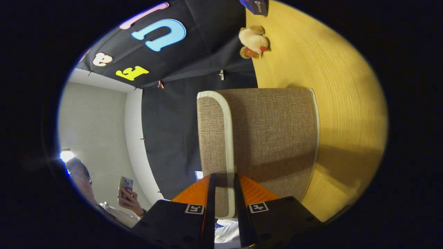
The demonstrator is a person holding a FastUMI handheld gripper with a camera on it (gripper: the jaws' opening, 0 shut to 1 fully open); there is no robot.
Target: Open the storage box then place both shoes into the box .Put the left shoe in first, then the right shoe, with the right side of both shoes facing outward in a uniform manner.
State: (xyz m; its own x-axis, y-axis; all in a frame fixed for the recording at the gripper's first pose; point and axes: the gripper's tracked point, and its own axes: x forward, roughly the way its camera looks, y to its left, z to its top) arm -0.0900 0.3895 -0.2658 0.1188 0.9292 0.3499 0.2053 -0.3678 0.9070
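Observation:
The view is rolled onto its side, so the wooden table (346,103) stands to the right of the storage box (277,131). The box is brown woven fabric with white piping. Its lid (211,131), edged by a white rim (228,145), runs straight out from between my fingers. My gripper (224,177) is shut on that lid rim, one finger on each face of it. The inside of the box is hidden behind its fabric wall.
A beige plush toy (254,41) with a red spot lies on the table beyond the box, and a dark blue carton (256,6) sits further along. Beside the booth wall a person holds a phone (125,186) in a hand.

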